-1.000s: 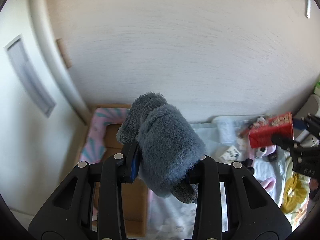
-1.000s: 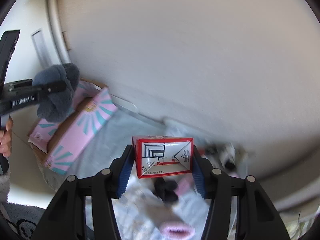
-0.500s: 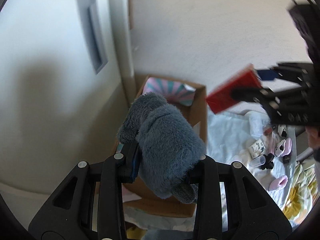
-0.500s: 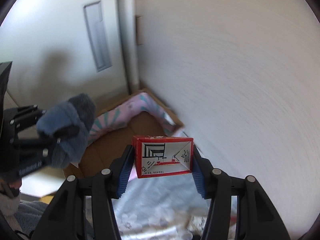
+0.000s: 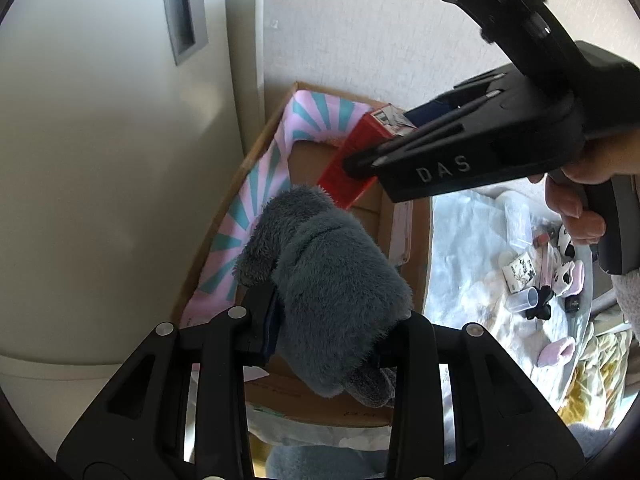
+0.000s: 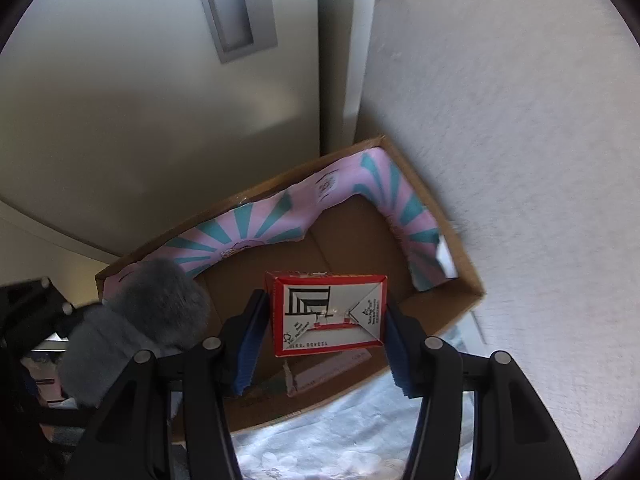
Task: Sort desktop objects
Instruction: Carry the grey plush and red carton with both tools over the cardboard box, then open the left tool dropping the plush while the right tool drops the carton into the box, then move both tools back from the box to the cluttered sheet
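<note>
Now, both loads hang over the cardboard box [image 6: 440, 240] for dropping.
Left gripper [image 5: 332, 320]: clamped on the grey plush toy [image 5: 332, 280], above the box's near-left.
Right gripper [image 6: 324, 320]: grasping the red carton [image 6: 328, 312], over bare floor.

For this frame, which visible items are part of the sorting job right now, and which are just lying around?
In play:
- grey plush toy, clamped in the left gripper
- red carton, clamped in the right gripper
- cardboard box, below both

Lying about:
- pink slipper
- clear plastic cup
- small printed packet
- floral cloth under them
</note>
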Action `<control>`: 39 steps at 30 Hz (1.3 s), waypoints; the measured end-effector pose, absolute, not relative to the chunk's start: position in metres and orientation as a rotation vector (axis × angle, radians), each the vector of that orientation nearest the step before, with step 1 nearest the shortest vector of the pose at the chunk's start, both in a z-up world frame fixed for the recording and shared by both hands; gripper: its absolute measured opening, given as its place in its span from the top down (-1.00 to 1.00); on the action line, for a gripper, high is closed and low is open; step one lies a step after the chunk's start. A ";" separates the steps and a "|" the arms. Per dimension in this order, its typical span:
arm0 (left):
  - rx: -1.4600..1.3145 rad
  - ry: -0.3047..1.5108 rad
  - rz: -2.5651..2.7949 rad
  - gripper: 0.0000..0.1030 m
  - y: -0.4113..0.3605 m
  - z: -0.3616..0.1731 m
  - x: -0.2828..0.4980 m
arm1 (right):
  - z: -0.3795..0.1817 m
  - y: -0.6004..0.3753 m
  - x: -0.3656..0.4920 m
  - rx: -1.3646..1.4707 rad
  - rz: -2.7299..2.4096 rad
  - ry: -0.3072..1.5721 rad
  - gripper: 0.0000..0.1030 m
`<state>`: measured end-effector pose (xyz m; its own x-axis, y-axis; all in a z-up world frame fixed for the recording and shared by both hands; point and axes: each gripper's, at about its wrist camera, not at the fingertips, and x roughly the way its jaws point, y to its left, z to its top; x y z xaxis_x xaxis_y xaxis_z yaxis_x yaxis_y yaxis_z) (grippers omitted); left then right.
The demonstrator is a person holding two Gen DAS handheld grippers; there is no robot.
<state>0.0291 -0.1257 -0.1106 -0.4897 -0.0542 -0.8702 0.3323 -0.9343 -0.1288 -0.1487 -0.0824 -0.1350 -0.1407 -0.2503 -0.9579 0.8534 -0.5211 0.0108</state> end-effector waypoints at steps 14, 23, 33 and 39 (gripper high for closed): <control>1.500 0.413 -2.462 0.40 -0.125 -0.118 0.020 | -0.141 -0.086 -0.152 1.350 -1.732 0.727 0.01; 1.471 0.493 -2.565 -1.00 -0.124 -0.105 0.017 | -0.150 -0.092 -0.157 1.446 -1.707 0.665 -0.99; 1.433 0.454 -2.536 -1.00 -0.131 -0.105 0.021 | -0.123 -0.076 -0.158 1.387 -1.823 0.677 -0.99; 1.420 0.456 -2.540 -1.00 -0.129 -0.099 0.024 | -0.104 -0.062 -0.153 1.357 -1.862 0.658 -0.99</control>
